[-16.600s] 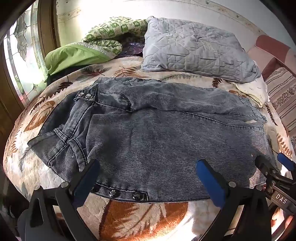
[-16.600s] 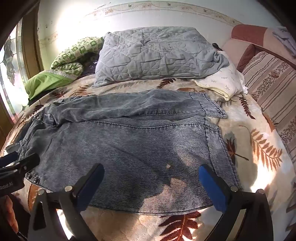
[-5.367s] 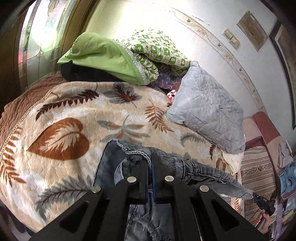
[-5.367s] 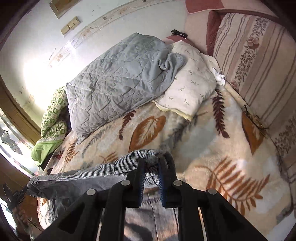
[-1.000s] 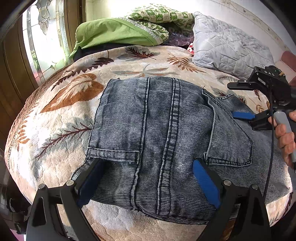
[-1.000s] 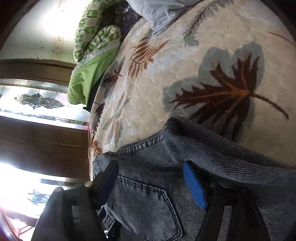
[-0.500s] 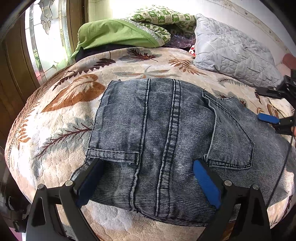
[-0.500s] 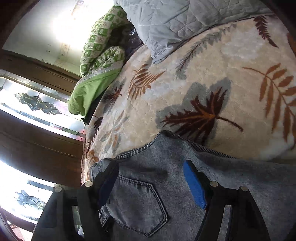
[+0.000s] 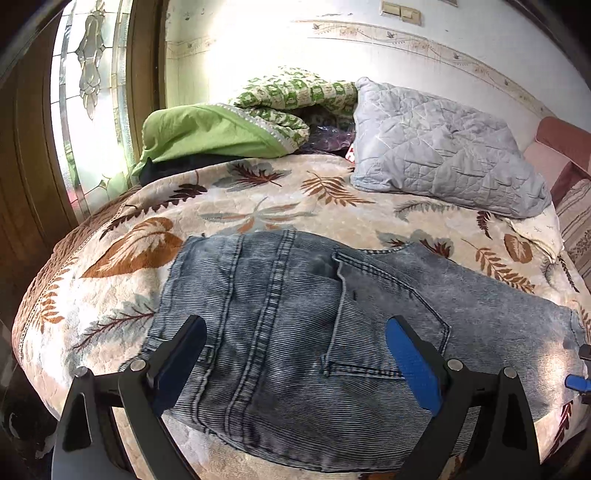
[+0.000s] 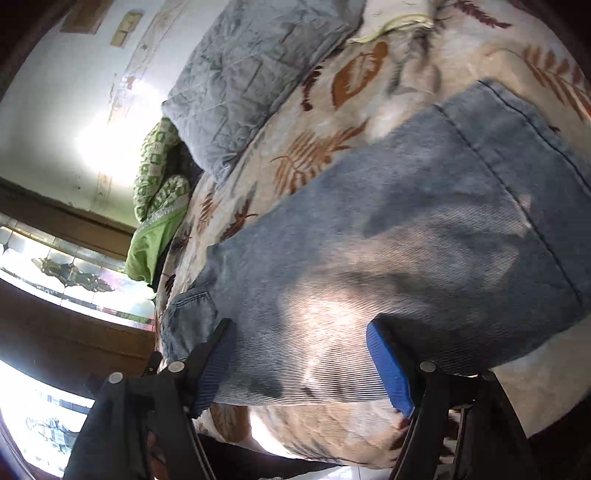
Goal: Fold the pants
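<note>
The bed (image 9: 258,218) under its leaf-print blanket lies bare between the folded jeans (image 9: 295,332) and the grey quilted pillow (image 9: 436,147). The jeans lie flat near the bed's front edge. Only the left view shows their back pocket (image 9: 384,317). Left claw (image 9: 295,362) and right claw (image 10: 299,362) gape, empty, above the denim.

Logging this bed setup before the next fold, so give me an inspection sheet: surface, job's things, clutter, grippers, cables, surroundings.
Surface: leaf-print bedspread, soft and uneven.
Job's things: folded grey jeans lying flat, back pocket facing up.
Clutter: grey quilted pillow, green blanket, cream cloth, all at the bed's far side, apart from the jeans.
Grippers: left gripper and right gripper, jaws open, nothing held.
Cables: nothing seen.
Surroundings: stained-glass window, wall switches.
</note>
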{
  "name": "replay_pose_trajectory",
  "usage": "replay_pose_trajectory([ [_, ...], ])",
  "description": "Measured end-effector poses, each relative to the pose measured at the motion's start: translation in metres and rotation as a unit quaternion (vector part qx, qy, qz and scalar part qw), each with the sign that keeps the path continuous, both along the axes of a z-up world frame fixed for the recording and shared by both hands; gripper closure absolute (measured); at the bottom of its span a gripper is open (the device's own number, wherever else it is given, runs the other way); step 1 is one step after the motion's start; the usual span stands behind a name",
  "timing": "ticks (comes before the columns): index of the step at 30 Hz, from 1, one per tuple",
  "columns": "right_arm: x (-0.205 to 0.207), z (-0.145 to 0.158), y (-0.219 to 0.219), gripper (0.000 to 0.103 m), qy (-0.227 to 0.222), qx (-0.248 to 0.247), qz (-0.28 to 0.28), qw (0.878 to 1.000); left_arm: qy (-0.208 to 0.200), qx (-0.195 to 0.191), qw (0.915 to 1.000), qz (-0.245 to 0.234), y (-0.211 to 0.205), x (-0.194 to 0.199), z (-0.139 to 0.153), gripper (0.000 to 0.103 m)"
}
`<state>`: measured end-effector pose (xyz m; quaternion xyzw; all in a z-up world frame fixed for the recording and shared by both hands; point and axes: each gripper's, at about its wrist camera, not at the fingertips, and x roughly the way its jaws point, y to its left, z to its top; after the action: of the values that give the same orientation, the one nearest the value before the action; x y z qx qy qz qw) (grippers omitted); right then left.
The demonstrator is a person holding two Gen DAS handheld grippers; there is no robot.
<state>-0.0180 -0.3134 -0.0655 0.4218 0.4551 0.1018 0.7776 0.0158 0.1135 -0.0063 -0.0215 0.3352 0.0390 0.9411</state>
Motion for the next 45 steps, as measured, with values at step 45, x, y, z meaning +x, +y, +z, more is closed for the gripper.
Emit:
replay_pose_trajectory([
  [45,-0.087,-0.028,-0.136,0.025,-0.031,0.071,-0.154,0.985,0.117,0.020,0.9790,-0.165,-0.227,0.008,-0.025,0.006],
])
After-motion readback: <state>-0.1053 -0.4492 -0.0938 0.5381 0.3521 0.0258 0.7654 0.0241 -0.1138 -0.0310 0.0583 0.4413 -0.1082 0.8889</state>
